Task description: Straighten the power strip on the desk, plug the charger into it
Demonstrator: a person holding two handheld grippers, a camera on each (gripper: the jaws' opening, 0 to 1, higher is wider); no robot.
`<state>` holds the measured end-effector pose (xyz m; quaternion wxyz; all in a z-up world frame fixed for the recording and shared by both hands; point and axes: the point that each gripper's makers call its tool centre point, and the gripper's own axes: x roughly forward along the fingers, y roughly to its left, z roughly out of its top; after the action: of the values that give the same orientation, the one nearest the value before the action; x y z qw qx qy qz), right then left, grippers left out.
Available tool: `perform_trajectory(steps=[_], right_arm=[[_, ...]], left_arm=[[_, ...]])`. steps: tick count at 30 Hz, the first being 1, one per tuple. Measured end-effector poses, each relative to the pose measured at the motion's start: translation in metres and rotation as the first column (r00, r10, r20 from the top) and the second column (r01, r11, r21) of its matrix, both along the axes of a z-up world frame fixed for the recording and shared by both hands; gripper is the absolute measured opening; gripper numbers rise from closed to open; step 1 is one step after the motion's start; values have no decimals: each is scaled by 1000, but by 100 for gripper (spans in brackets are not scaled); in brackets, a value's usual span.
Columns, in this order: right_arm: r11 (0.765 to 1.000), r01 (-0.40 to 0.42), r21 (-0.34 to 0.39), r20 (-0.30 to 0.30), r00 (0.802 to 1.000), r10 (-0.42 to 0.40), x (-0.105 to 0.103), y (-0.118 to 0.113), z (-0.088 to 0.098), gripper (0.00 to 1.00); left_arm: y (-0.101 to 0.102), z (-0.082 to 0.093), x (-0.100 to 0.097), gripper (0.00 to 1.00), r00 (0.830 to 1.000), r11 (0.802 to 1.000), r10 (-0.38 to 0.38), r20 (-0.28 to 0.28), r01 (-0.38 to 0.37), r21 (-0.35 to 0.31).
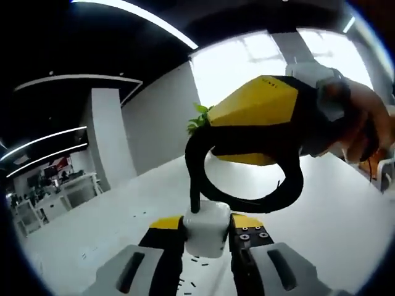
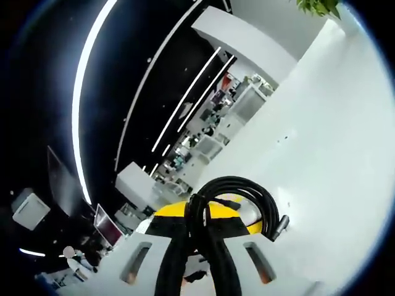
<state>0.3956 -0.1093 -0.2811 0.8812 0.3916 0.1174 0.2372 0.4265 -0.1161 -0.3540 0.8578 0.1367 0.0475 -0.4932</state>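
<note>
A white cube charger (image 1: 207,231) sits pinched between the yellow-padded jaws of my left gripper (image 1: 207,223), held above the white desk (image 1: 123,216). From its top a black cable (image 1: 247,200) rises and loops up to the yellow body of the right gripper (image 1: 259,114), which a person's hand (image 1: 361,126) holds close in front. In the right gripper view, my right gripper (image 2: 200,231) is shut on a bundle of that black cable (image 2: 237,185). A loose connector end (image 2: 281,225) hangs off the bundle to the right.
The white desk (image 2: 321,123) stretches away under both grippers. A green plant (image 1: 199,117) stands at its far edge, also seen as the plant (image 2: 318,6). Office desks and shelves (image 2: 210,142) lie beyond, under long ceiling lights.
</note>
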Motion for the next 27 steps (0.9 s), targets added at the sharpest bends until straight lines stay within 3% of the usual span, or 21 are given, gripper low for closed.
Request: perform_trajectory(steps=[3, 10, 14, 18, 27], right_arm=[[1000, -5, -12, -2, 1000, 5, 0, 0, -2, 8], [999, -14, -40, -16, 1000, 14, 3, 1, -8, 8], [994, -30, -103, -21, 999, 28, 9, 2, -12, 8], [978, -63, -201, -29, 998, 58, 9, 4, -14, 8], [951, -94, -295, -37, 996, 87, 3, 6, -17, 8]], left_arm=[[-3, -3, -2, 27, 997, 998, -59, -43, 60, 19], [-2, -11, 4, 26, 987, 983, -148, -62, 154, 101], [1, -17, 9, 26, 982, 971, -179, -57, 185, 148], [3, -20, 11, 26, 976, 964, -206, -72, 215, 156], [2, -21, 13, 26, 968, 952, -233, -94, 246, 182]])
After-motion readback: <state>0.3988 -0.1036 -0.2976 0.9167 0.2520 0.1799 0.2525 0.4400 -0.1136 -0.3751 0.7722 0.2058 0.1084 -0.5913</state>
